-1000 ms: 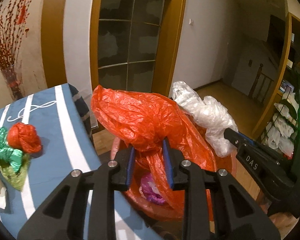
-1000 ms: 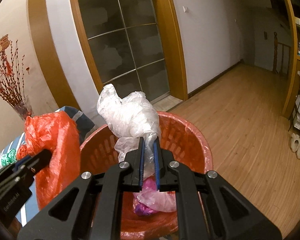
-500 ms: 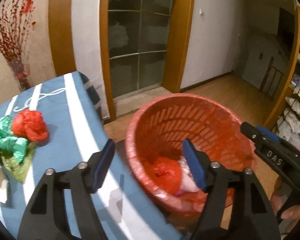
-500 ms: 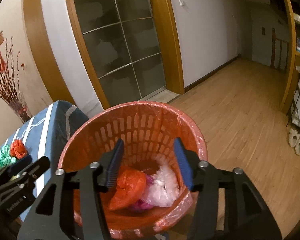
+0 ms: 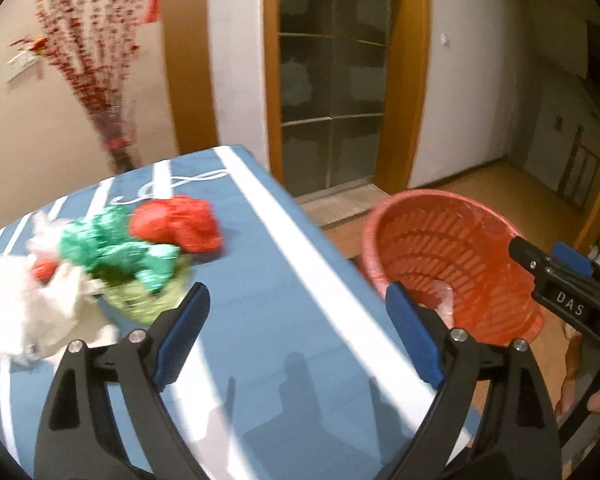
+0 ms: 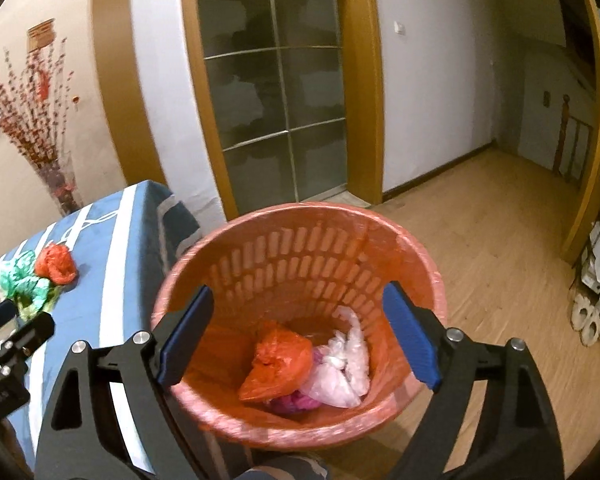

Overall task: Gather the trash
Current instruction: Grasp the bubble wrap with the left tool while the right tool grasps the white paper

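- Left gripper gapes wide, empty, over the table edge
- Right gripper likewise, above the basket
- Bags, seemingly plastic, heaped near the table's far-left corner

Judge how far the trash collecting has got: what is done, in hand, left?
Done: an orange bag, a clear bag and something pink lie in the red basket. In hand: nothing; left claw and right claw are open. Left: red, green and white bags on the blue table.
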The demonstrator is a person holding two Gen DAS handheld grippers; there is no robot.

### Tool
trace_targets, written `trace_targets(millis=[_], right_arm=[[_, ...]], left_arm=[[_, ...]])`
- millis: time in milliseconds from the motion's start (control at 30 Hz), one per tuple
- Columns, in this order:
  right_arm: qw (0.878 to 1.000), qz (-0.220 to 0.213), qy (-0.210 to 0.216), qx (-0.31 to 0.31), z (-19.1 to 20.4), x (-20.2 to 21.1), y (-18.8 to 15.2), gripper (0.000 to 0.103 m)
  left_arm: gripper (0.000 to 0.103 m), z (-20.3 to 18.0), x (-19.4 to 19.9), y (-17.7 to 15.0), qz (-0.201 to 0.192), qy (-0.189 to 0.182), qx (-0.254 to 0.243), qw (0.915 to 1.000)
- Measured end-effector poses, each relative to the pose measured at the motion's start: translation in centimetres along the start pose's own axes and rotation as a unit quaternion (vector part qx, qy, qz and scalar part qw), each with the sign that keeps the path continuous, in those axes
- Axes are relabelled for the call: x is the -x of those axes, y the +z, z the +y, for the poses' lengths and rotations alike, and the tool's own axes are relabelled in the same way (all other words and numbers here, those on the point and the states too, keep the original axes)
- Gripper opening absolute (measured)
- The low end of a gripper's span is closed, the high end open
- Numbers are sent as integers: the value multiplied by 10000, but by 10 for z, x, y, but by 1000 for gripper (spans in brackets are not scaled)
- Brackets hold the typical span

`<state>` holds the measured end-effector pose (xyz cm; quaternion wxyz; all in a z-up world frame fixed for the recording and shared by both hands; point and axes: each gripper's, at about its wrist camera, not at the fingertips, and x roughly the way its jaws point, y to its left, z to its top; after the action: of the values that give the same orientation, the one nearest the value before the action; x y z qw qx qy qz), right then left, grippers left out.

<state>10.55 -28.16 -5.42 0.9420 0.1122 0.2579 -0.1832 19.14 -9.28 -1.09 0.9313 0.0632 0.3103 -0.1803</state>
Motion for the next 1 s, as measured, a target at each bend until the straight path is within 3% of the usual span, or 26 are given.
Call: trace_targets(millis=[300, 433, 600, 733, 833, 1000], right_arm=[[9971, 114, 690, 306, 57, 12, -7, 86], [9940, 188, 927, 551, 85, 16, -13, 86], [9893, 220, 1108, 928, 117, 22, -21, 86], [9860, 266, 1191, 1138, 138, 25, -27, 86], [9834, 318, 1238, 1288, 154, 25, -31, 86], [9784, 383, 1298, 1564, 177, 26, -38, 86]], left_arm=[[88, 91, 65, -5, -405, 708, 577, 9950], [88, 157, 88, -9, -486, 1332, 1009, 9847], [87, 235, 84, -16, -214, 1842, 1554, 9703], [78, 280, 64, -24, 161, 1828, 1875, 9650], [72, 293, 48, -28, 345, 1828, 1851, 9650], [70, 304, 23, -30, 579, 1604, 1794, 9689]])
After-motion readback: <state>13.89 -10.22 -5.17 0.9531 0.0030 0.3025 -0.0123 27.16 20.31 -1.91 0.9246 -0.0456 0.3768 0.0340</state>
